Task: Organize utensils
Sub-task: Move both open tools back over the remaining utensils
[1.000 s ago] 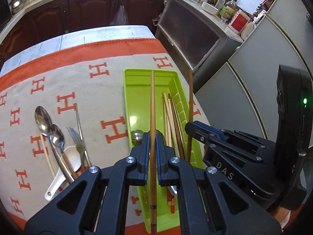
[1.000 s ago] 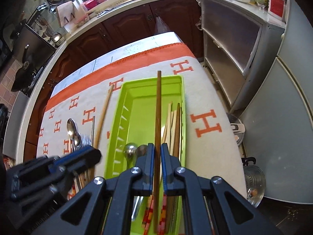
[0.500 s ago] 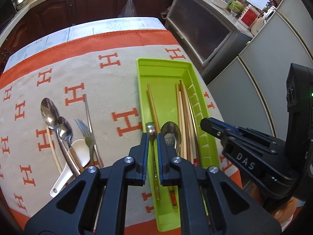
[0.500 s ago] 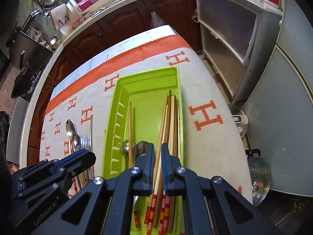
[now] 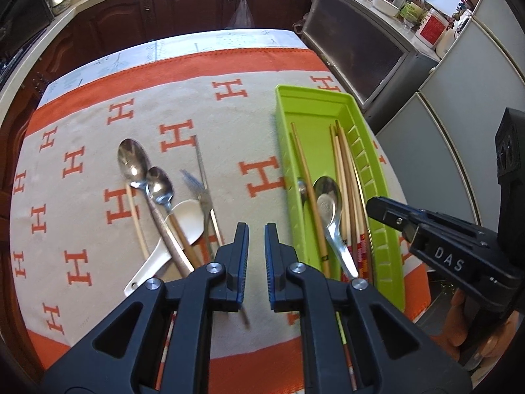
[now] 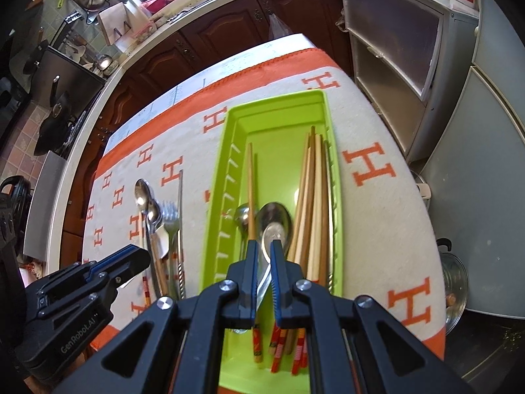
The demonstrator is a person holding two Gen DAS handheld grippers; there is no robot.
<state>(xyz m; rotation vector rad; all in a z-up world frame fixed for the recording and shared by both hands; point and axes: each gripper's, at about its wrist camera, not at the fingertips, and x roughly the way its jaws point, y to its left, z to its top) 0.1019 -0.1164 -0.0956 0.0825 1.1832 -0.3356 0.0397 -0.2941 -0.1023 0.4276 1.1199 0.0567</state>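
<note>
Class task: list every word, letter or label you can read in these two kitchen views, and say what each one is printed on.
"DAS": on the black right tongs.
"GenRobot.AI": on the black left tongs.
"H", repeated in orange: on the beige cloth with orange border.
Labels on the worktop bottles and red-labelled jar: too small to read.

chopsticks (image 6: 311, 197), spoons (image 6: 274, 221) in green tray (image 6: 226, 177)

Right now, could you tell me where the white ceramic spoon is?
The white ceramic spoon lies on the cloth left of the green tray, under the metal spoons' handles.
</note>
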